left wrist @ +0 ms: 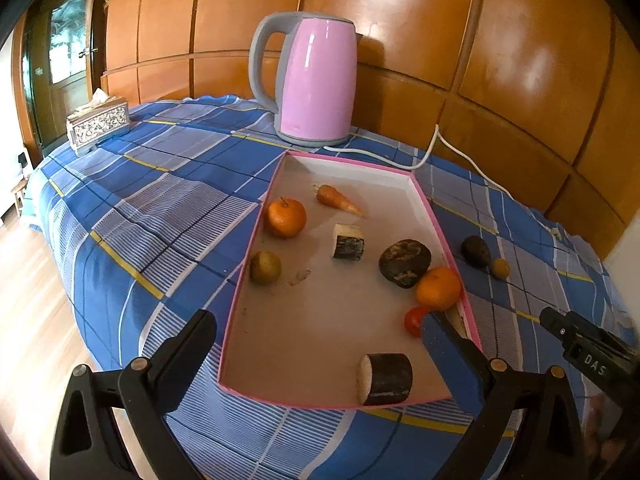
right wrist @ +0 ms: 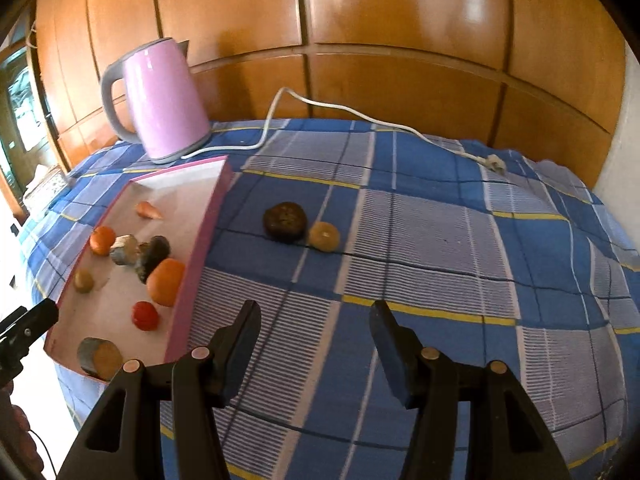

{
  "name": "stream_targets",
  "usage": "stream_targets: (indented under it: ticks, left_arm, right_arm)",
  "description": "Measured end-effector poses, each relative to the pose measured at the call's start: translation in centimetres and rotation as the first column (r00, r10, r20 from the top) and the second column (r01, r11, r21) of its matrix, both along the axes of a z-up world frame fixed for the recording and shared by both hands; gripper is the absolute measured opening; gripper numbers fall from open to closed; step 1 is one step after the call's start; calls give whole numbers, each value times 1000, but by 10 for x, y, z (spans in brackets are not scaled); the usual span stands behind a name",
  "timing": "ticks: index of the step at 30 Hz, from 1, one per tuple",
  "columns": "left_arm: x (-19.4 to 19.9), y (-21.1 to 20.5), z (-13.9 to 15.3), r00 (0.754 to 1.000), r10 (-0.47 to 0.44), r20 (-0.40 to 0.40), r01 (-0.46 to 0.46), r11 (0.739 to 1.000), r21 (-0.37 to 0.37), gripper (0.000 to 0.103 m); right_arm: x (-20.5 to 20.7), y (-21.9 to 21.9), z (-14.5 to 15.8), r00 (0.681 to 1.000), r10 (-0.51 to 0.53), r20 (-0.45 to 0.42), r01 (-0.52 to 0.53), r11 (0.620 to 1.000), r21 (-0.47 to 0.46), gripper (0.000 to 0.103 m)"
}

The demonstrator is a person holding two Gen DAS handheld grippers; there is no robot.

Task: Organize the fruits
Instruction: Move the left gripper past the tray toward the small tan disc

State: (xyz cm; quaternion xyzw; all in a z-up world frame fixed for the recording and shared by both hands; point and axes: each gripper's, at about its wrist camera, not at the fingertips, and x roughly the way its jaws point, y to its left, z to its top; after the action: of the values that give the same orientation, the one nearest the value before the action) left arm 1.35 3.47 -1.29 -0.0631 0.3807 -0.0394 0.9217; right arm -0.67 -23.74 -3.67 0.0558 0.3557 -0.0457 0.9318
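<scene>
A: Starting nearest, what are the grippers doing?

B: The right gripper (right wrist: pixel 314 344) is hovering over the checked cloth (right wrist: pixel 440 264) just outside the pink tray (right wrist: pixel 208 224), jaws parted and nothing between them. The left gripper (left wrist: pixel 316 344) is hanging over the tray's near end, spread wide and also carrying nothing, with one finger (left wrist: pixel 448 356) crossing the tray's right rim.

A: And inside the tray?

B: A dark cut chunk (left wrist: pixel 386 378) is lying closest, then a red tomato (left wrist: pixel 416 320) and an orange (left wrist: pixel 438 286) against the right wall, a dark lump (left wrist: pixel 404 262), a green fruit (left wrist: pixel 265 267), a second chunk (left wrist: pixel 348 242), another orange (left wrist: pixel 286 217), and a carrot (left wrist: pixel 338 199) farthest in.

A: So what is left out?

B: Two pieces are sitting on the cloth beyond the tray's right wall: a dark round fruit (right wrist: pixel 285 221) and a small yellow fruit (right wrist: pixel 324 236), touching each other. The kettle (right wrist: pixel 160 104) is standing behind the tray's far end.

A: Which step, then?

B: I'd judge the right gripper is between pickups, heading for that pair. Next it is needing to reach forward, straddle one fruit without nudging its neighbour, and clamp gently.
</scene>
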Motion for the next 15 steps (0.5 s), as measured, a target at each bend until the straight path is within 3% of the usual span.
stream_targets:
  ticks: [8,10,15]
  left_arm:
    - [-3,-8,0,999,-41,5,41,999,7,103]
    - [-4,-10,0,999,-51,12,51,999,5,103]
    - [-6,-13,3,997,-72,33,73,997,-17,103]
  right_arm:
    - [-7,-9,-5,998,-58,1,58,997,-47,58]
    - [-7,-11,-5,997,-73,3,73,995,-61,64]
    - [-9,-26,-6,992,-127,7,128,990,-67,65]
